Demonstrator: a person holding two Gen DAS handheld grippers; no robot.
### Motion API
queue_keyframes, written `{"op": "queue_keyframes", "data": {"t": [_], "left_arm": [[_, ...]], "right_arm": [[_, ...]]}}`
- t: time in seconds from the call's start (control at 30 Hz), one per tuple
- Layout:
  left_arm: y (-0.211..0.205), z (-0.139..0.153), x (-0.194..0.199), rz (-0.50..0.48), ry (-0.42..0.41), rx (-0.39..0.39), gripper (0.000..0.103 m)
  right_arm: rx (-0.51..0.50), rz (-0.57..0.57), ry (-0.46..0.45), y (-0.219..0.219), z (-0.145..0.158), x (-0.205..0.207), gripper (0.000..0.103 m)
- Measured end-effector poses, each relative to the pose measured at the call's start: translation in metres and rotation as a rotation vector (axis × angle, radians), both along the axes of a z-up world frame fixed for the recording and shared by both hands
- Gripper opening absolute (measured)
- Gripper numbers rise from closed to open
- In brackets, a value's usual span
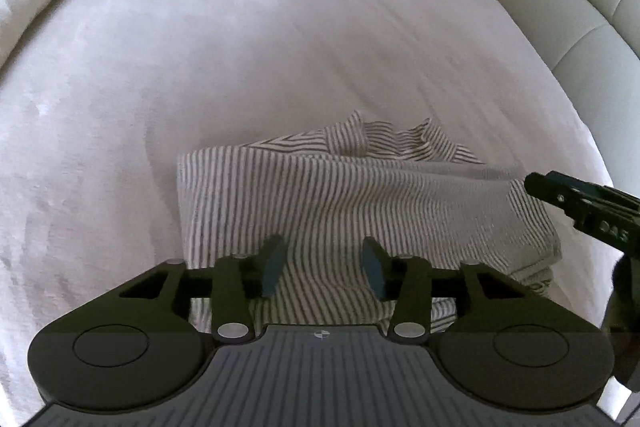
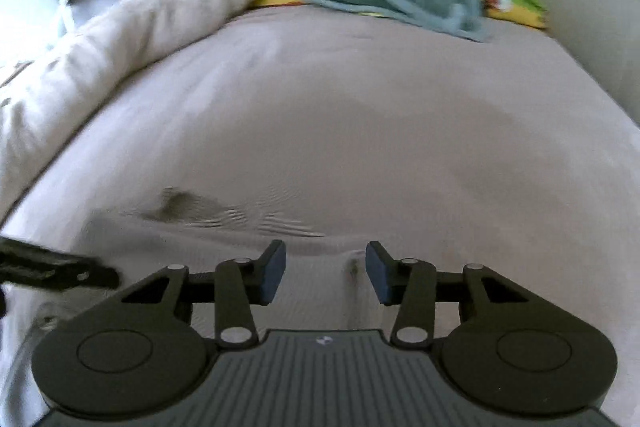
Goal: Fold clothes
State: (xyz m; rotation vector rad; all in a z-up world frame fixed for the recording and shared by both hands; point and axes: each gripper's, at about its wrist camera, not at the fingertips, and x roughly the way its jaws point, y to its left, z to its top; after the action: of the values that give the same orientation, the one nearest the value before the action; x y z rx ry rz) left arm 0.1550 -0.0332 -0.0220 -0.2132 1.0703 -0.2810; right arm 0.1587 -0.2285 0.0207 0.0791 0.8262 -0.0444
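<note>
A folded striped garment (image 1: 320, 195) is being overhung on the bed (image 1: 240, 47) by the left gripper (image 1: 324, 267), jaws apart; the right gripper (image 2: 326, 273) is likewise being held apart, gripping nothing.

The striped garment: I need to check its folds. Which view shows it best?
The left wrist view: the striped garment lies sharp and nearly whole on the bed. The right wrist view shows only a blurred strip.
</note>
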Motion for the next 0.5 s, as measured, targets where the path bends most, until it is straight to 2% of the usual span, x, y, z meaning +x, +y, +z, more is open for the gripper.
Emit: {"op": "queue_keyframes", "data": {"t": [0.03,0.1,0.23,0.3,0.37,0.43,0.5], "left_arm": [[-0.001,0.001,0.0,0.0,-0.001,0.002,0.058],[-0.002,0.003,-0.001,-0.001,-0.007,0.001,0.065],[-0.005,0.006,-0.002,-0.003,-0.019,0.001,0.071],[-0.006,0.007,-0.003,0.006,-0.017,0.001,0.072],[-0.005,0.011,-0.002,0.021,-0.017,-0.015,0.072],[-0.003,0.015,-0.001,0.03,-0.023,-0.05,0.074],[-0.005,0.015,0.001,0.029,-0.027,-0.044,0.076]], "right_arm": [[0.006,0.006,0.015,0.0,-0.004,0.002,0.032],[0.021,0.022,0.043,0.001,-0.012,0.008,0.025],[0.017,0.167,0.004,0.021,-0.006,-0.004,0.025],[-0.036,0.253,-0.011,0.038,-0.005,-0.01,0.024],[-0.156,0.307,-0.055,0.048,-0.001,-0.011,0.019],[-0.28,0.337,-0.096,0.055,0.002,-0.012,0.018],[-0.437,0.337,-0.088,0.051,-0.009,-0.008,0.018]]}}
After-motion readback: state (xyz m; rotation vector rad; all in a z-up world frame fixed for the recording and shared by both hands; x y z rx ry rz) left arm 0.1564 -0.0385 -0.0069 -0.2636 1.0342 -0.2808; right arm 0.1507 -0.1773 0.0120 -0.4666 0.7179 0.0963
